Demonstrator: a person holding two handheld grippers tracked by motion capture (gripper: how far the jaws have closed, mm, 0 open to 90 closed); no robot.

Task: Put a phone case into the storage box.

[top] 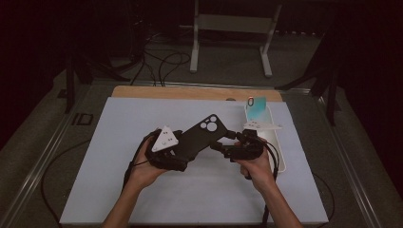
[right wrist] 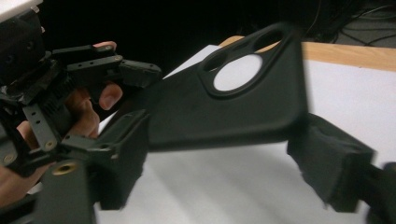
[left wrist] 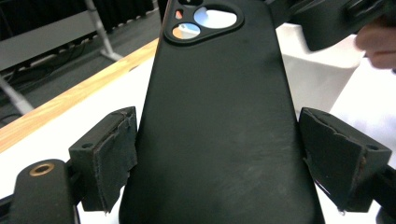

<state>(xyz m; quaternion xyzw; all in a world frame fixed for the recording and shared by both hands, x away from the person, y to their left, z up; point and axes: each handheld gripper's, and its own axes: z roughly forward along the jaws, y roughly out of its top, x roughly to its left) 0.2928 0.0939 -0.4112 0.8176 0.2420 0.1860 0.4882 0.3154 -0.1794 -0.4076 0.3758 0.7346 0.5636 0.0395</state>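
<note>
The phone case was seen in plain matte black, no pattern on it at all. Both grippers, left and right, were done in black too, each topped by a pale grey plate dotted with small dark marks. The bench was covered in flat white, with a light wood strip along the far edge. A teal card was spotted at the back.

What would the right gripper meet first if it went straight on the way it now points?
Most likely the black phone case. The right gripper points left toward it, and in the right gripper view the case's camera end lies between the open jaws. Behind it comes the left gripper, which holds the other end; depth is unclear.
</note>
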